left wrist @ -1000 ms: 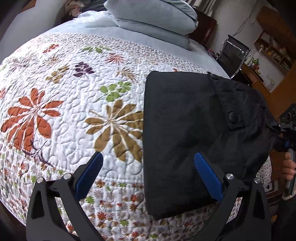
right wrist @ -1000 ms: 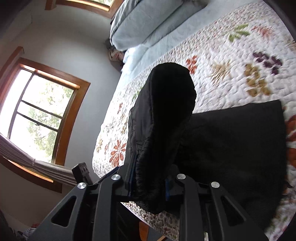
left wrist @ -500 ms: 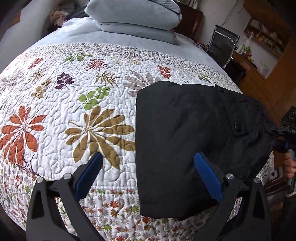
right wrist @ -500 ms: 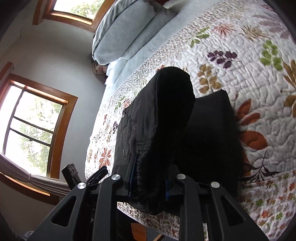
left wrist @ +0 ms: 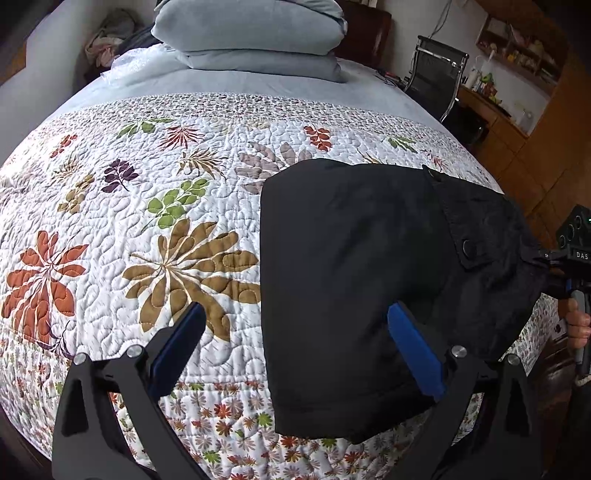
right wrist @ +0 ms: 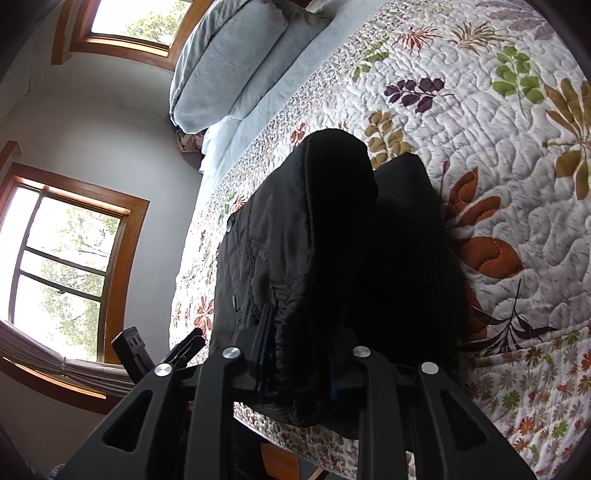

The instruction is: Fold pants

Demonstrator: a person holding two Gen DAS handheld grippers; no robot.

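Observation:
Black pants lie folded on the flowered quilt near the bed's front right corner. My left gripper is open and empty above the pants' left edge, one blue finger over the quilt and one over the cloth. My right gripper is shut on the waistband end of the pants and holds it lifted off the bed. It also shows at the right edge of the left wrist view, pinching the cloth beside a button flap.
Grey-blue pillows are stacked at the head of the bed. A black office chair and wooden shelves stand beyond the right side. Windows are on the far wall.
My left gripper has pulled back and swung left, so more quilt shows. My right gripper has carried the held waistband end across the folded pants; its view has turned toward the quilt.

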